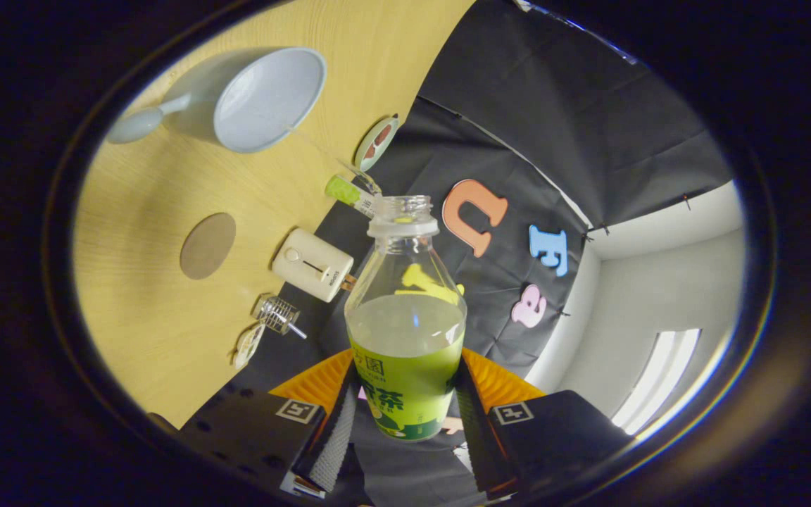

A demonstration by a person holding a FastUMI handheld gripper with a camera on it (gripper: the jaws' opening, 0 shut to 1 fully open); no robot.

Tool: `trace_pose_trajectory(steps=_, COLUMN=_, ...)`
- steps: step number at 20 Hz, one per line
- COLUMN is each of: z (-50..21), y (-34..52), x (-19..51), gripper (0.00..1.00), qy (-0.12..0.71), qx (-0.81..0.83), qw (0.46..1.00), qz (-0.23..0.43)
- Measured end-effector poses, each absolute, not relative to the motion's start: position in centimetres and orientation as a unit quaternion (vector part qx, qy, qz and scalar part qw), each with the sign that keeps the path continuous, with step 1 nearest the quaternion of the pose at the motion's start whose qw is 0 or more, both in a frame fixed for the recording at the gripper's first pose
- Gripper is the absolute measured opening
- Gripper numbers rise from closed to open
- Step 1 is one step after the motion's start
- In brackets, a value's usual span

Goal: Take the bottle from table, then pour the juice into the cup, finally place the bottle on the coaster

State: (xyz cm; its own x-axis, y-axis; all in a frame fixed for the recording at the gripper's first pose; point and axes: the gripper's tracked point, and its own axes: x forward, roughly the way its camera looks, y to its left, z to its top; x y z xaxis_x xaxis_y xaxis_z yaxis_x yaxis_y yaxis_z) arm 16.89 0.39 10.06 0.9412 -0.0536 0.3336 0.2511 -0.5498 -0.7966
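**Bottle clamped and tipped over the table**

My gripper (405, 415) is closed on the bottle (405, 331): both fingers press against the labelled lower half, one on each side, with the jaws only as far apart as the bottle is wide. The bottle stands between my fingers with its open, capless neck pointing away from me. Green juice (407, 338) fills roughly the lower half, and its surface sits level just above the label.

The whole scene is tilted, so the wooden table (145, 296) rises up on the left of the bottle. Nearest on it, just beyond my left finger, lie a small clear piece and a little metal coil-like object (277, 314). Next comes a cream box-shaped device (312, 265), and beside it, further onto the wood, the round brown coaster (208, 245).

Close by the bottle's mouth sits a small light-green thing (343, 189). Beyond that is a small round dish (376, 143) at the table's edge. Farthest off stands the pale blue cup (265, 98), its handle sticking out to the side, well apart from the bottle's mouth.
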Motion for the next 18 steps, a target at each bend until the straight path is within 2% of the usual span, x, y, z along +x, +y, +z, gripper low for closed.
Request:
trace_pose_trajectory(steps=9, z=10.7, y=1.4, x=16.5, gripper=0.75, qy=-0.077, qx=-0.874, qw=0.451, qz=-0.165)
trace_pose_trajectory(steps=18, z=10.8, y=1.5, x=16.2, gripper=0.75, qy=-0.081, qx=-0.864, qw=0.468, qz=-0.165)
